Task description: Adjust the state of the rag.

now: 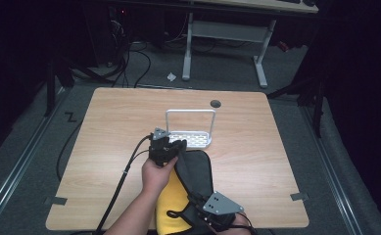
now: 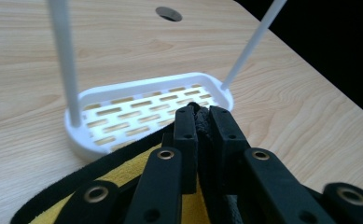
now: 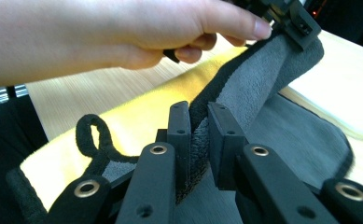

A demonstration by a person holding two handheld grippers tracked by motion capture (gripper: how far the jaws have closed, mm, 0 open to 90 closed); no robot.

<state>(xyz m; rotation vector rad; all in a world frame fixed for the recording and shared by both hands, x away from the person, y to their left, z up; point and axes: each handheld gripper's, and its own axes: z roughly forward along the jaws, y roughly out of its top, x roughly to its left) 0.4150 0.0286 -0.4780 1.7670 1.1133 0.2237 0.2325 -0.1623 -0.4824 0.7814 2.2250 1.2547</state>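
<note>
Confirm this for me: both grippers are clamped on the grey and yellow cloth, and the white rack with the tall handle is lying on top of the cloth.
Not quite. Both the left gripper and the right gripper are clamped on the cloth, but the white rack stands on the bare table just beyond the cloth's far edge, not on top of it. The high view shows this.

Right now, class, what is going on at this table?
A person holds a claw in each hand, and both are shut on one yellow and grey cloth. The left claw pinches its far edge beside a white slotted rack; the right claw pinches the near edge. The cloth is folded, grey side up, on the wooden table.
</note>
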